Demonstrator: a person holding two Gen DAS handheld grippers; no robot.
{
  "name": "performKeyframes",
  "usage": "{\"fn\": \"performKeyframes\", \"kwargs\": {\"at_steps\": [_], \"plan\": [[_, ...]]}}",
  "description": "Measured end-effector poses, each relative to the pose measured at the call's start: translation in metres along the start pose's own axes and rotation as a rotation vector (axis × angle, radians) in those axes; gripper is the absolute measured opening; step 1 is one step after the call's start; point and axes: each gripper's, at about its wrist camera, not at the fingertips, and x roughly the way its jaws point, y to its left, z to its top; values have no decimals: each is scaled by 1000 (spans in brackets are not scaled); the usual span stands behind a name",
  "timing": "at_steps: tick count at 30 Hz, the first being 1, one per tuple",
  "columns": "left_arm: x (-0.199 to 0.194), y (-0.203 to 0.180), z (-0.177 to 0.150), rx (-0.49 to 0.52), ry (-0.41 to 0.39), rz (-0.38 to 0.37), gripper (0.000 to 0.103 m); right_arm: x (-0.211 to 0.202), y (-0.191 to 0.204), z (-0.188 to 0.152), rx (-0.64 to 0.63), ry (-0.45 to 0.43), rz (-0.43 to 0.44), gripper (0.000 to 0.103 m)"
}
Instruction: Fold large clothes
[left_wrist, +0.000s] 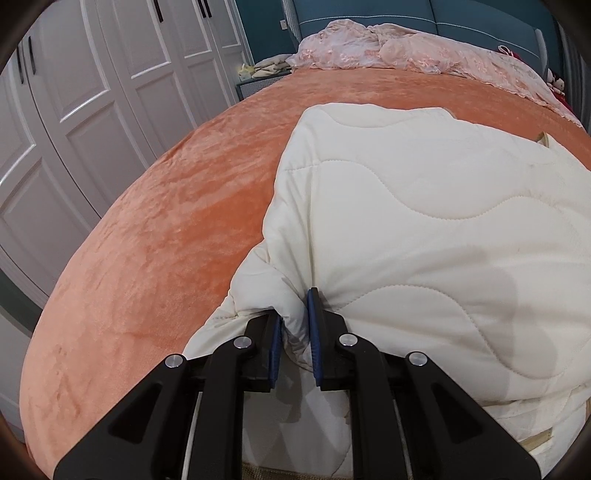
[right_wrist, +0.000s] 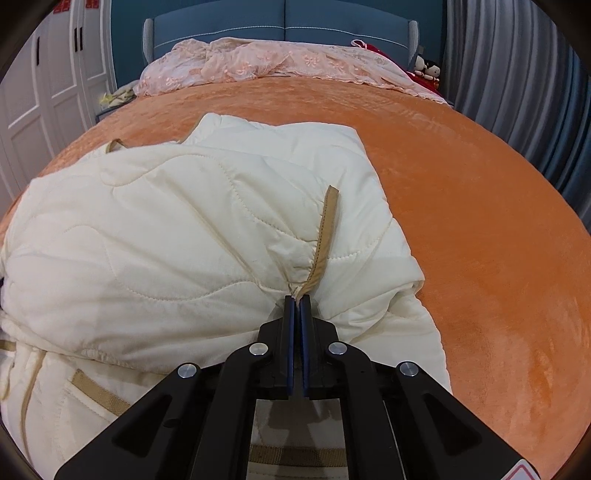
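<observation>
Left wrist view
- Jacket: a cream quilted jacket (left_wrist: 424, 221) lay on the near right part of the bed.
- Left gripper: the left gripper (left_wrist: 297, 314) was clenched on a bunched fold at the jacket's near left edge, cloth pinched between its blue pads.
- Bed: an orange blanket (left_wrist: 155, 236) covered the bed and spread out to the left of the jacket.
- Far end: a crumpled pink lace cover (left_wrist: 388, 48) lay against the blue headboard (left_wrist: 406, 14).
- Left side: white wardrobe doors (left_wrist: 92, 92) stood beside the bed.

Right wrist view
- Jacket: the jacket (right_wrist: 184, 229) filled the near left, folded into a thick heap, with the blanket (right_wrist: 480, 221) bare to its right.
- Right gripper: the right gripper (right_wrist: 296, 301) was clamped nearly flat on the jacket's near edge, at the foot of a tan trim strip (right_wrist: 325, 229) that ran away from the tips.
- Far right: grey curtains (right_wrist: 517, 81) hung beside the bed, with small dolls (right_wrist: 428, 68) near the headboard.
- Containers: none could be made out in either view.
</observation>
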Motion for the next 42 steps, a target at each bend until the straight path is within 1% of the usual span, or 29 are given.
{"fn": "performKeyframes", "kwargs": {"at_steps": [1, 3, 4, 5, 6, 7, 8, 10, 12, 14, 16, 17, 18, 21, 23, 24, 26, 30, 35, 42], "plan": [[-1, 1, 0, -6, 0, -9, 12, -1, -2, 1, 11, 1, 14, 4], [-3, 9, 2, -39, 11, -56, 13, -7, -10, 3, 46, 4, 47, 5], [-6, 15, 4, -54, 22, -85, 14, -14, -17, 5, 76, 9, 56, 7], [-10, 24, 6, -74, 41, -122, 15, -22, -23, 6, 109, 13, 56, 16], [-15, 30, 6, -86, 54, -144, 16, -33, -28, 5, 142, 8, 41, 21], [-20, 35, 5, -94, 64, -162, 17, -45, -32, 4, 165, -13, 21, 25], [-30, 40, 5, -102, 69, -176, 18, -56, -34, 4, 175, -35, 6, 25], [-51, 47, 9, -115, 62, -203, 17, -77, -31, 9, 179, -82, 15, 25], [-70, 46, 18, -129, 36, -227, 16, -90, -17, 22, 156, -110, 59, 25], [-92, 33, 31, -135, -3, -277, 16, -92, 8, 32, 103, -108, 87, 25], [-101, 12, 40, -111, -14, -317, 16, -84, 37, 36, 42, -98, 119, 23], [-101, -3, 43, -93, -11, -347, 18, -76, 54, 35, 7, -82, 129, 22], [-96, -19, 43, -75, 5, -354, 18, -66, 68, 32, -18, -59, 144, 22], [-73, -49, 34, -55, 70, -363, 18, -43, 91, 21, -42, 4, 177, 21], [-58, -62, 24, -49, 104, -356, 17, -31, 102, 8, -63, 20, 161, 22], [-53, -65, 20, -44, 106, -344, 17, -28, 103, 4, -71, 16, 153, 22], [-47, -69, 14, -32, 96, -331, 17, -23, 103, 1, -68, 13, 159, 22], [-41, -72, 7, -17, 74, -315, 17, -13, 98, 1, -37, 21, 197, 22], [-42, -80, -3, 16, 11, -263, 17, -12, 99, -5, -39, -2, 196, 22], [-42, -78, -6, 12, -19, -263, 17, -12, 99, -9, -41, -24, 194, 22]]}}
